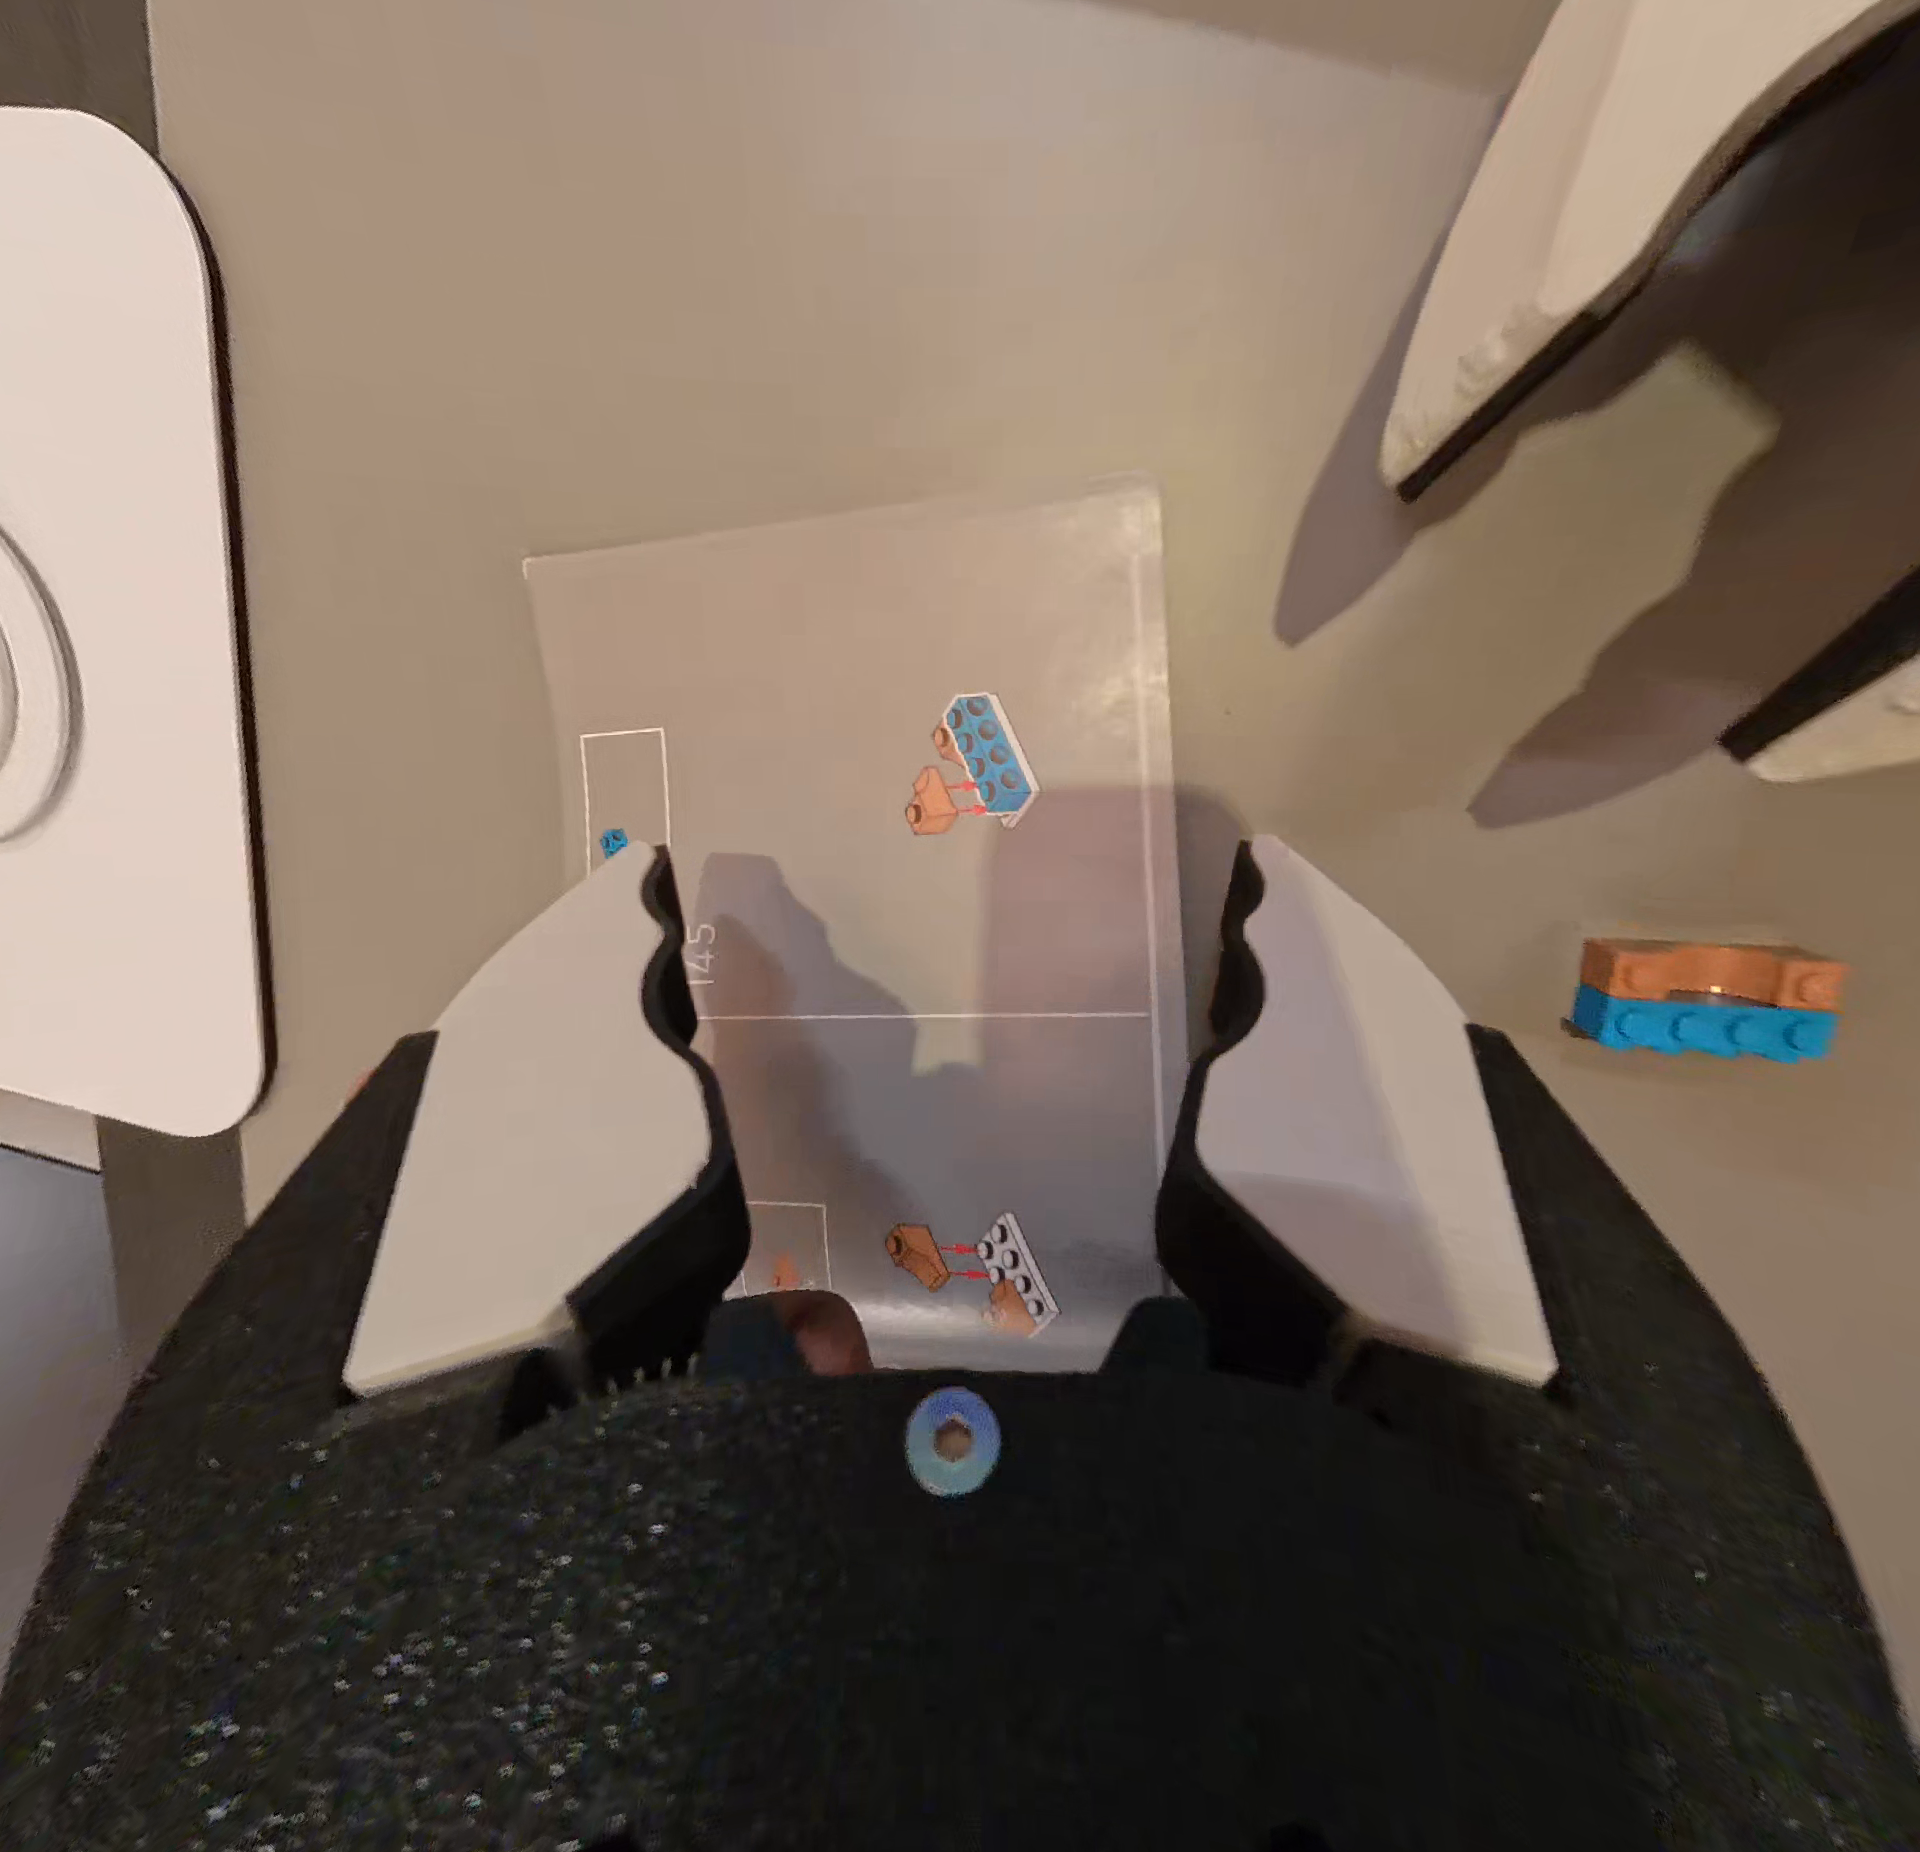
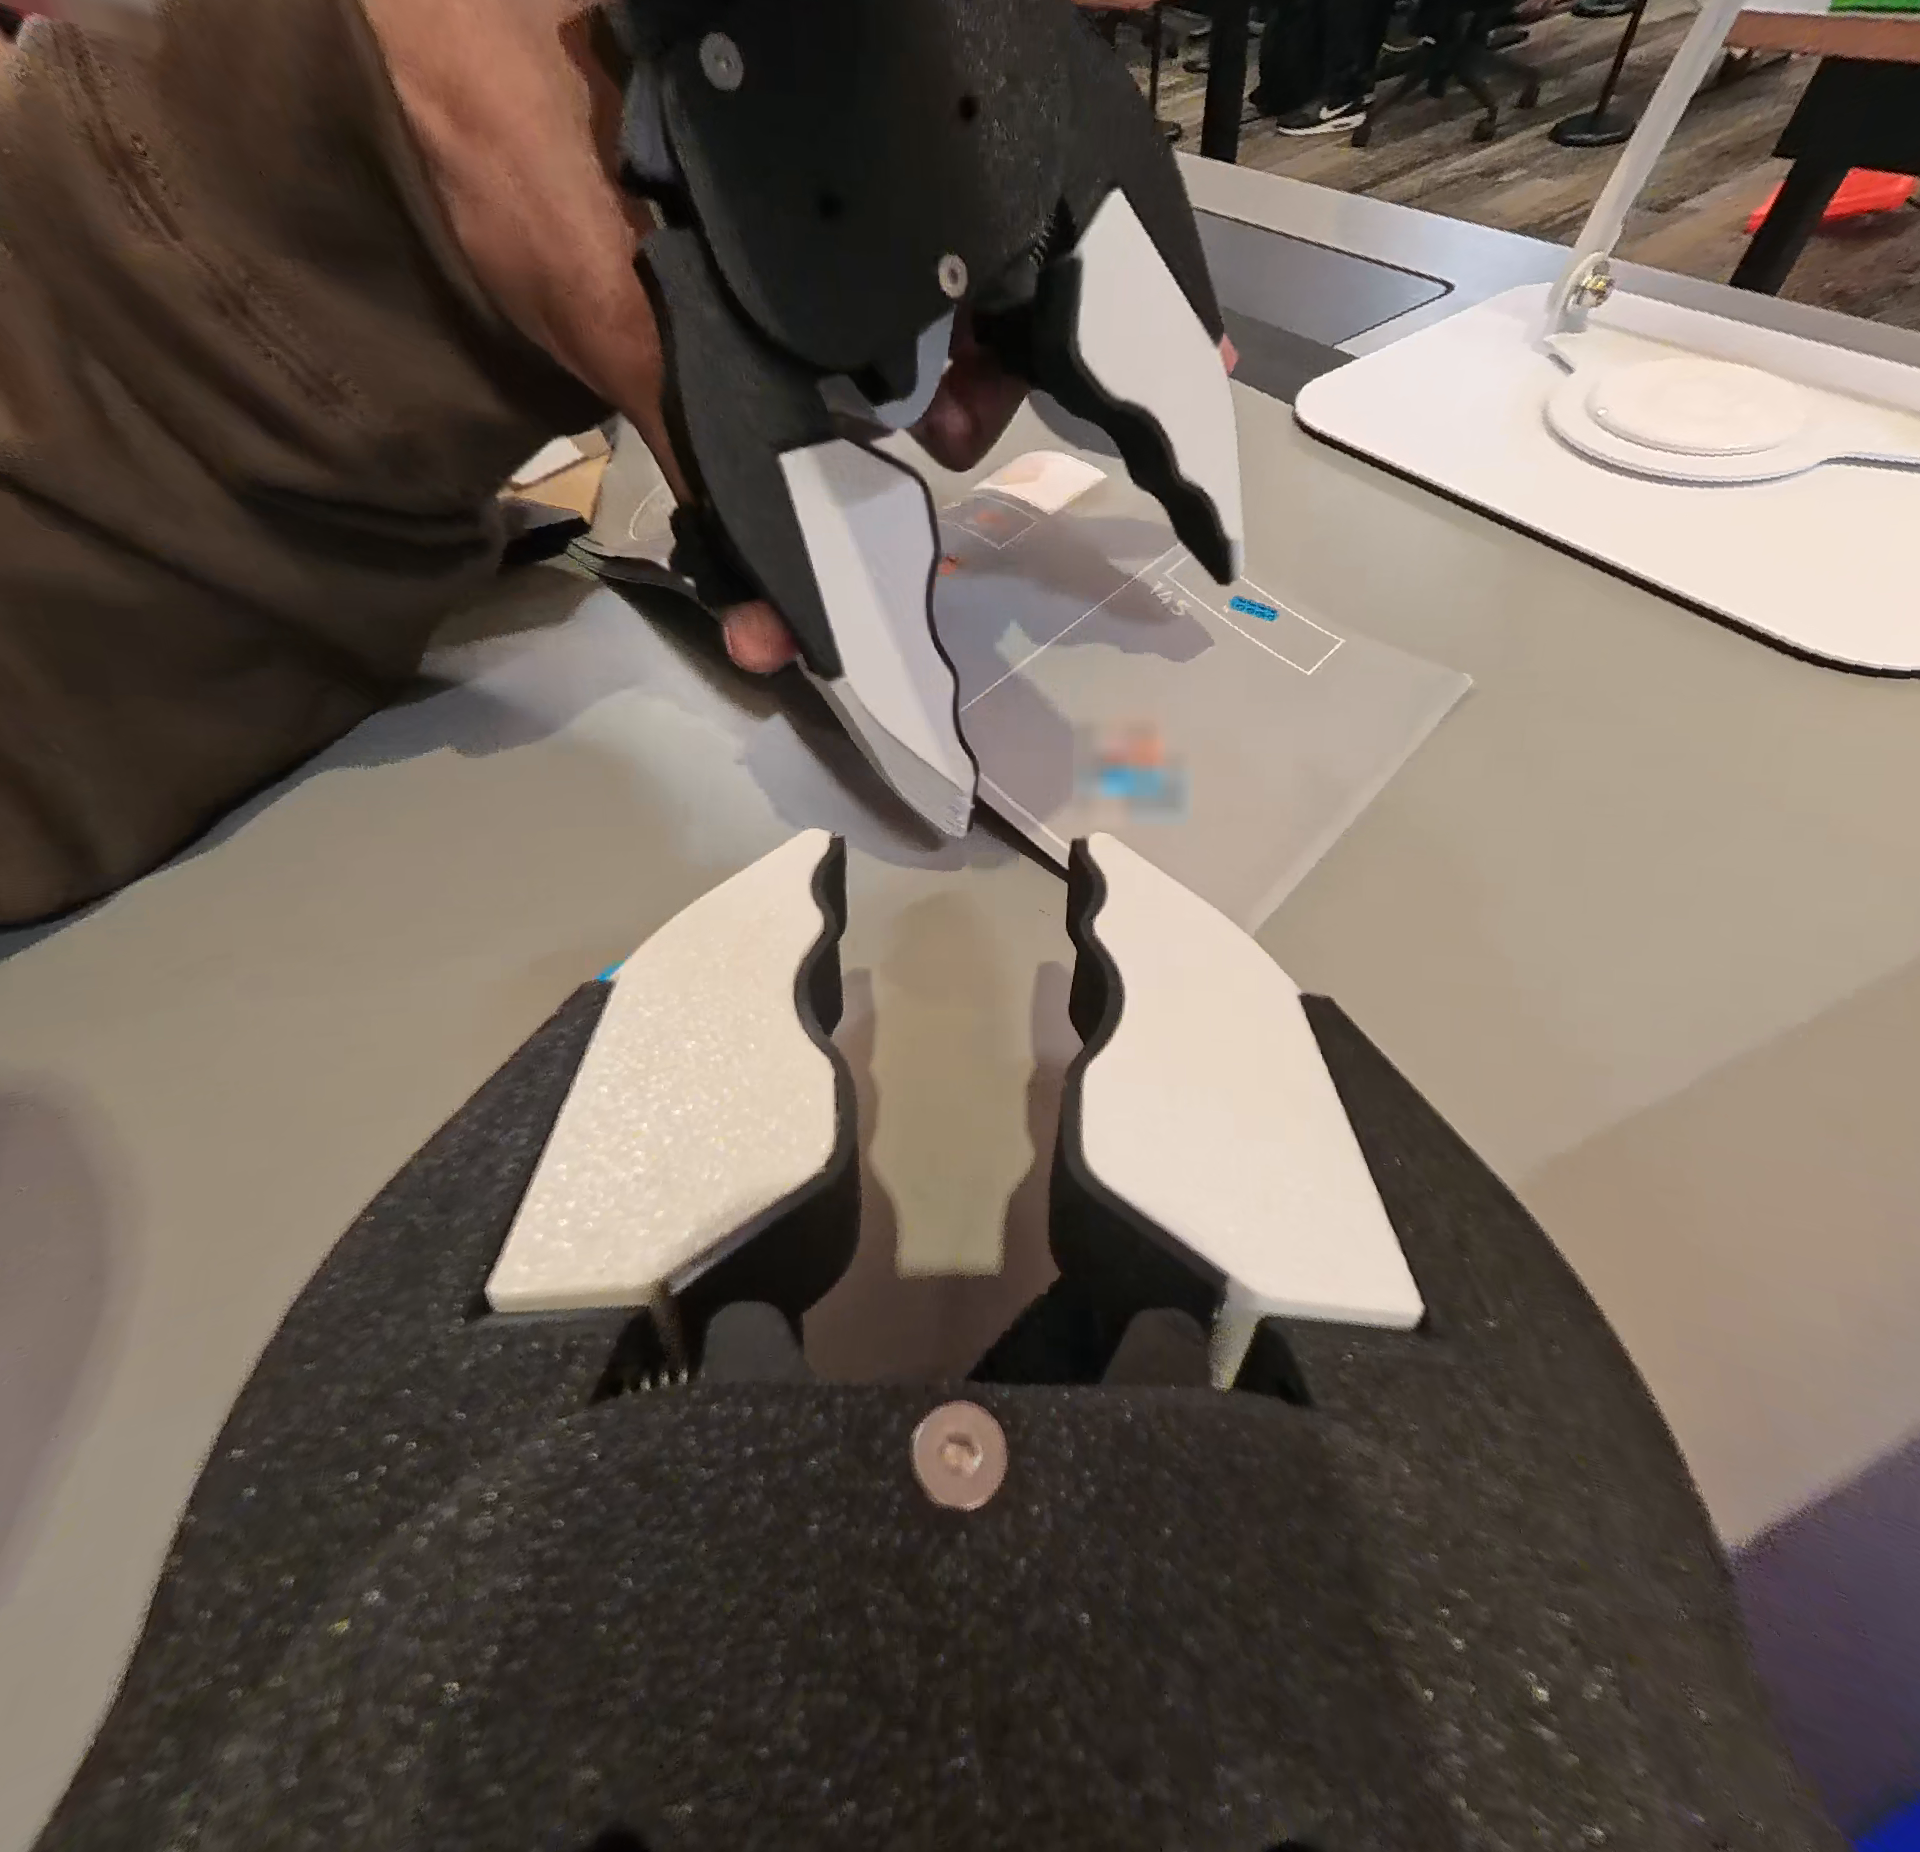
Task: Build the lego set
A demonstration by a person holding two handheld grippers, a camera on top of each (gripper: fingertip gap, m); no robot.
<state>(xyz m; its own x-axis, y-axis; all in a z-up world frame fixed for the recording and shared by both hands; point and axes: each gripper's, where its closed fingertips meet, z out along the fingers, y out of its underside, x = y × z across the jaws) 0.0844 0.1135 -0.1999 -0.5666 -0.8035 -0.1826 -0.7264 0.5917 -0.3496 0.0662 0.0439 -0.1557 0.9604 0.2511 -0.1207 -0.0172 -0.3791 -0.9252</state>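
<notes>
With 1 small blue-and-orange lego assembly (image 1: 1704, 997) sitting built on the table (image 1: 727, 296) right of the instruction sheet (image 1: 862, 659), both the left gripper (image 1: 951, 852) and right gripper (image 2: 956, 846) are hovering spread and empty, suggesting much building is remaining.

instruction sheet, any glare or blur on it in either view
Left wrist view: glare whitens the instruction sheet along its right edge and bottom, and gripper shadows fall across its middle. Right wrist view: the sheet lies partly under the left gripper and its shadow, with one drawing covered by a blurred patch.
</notes>
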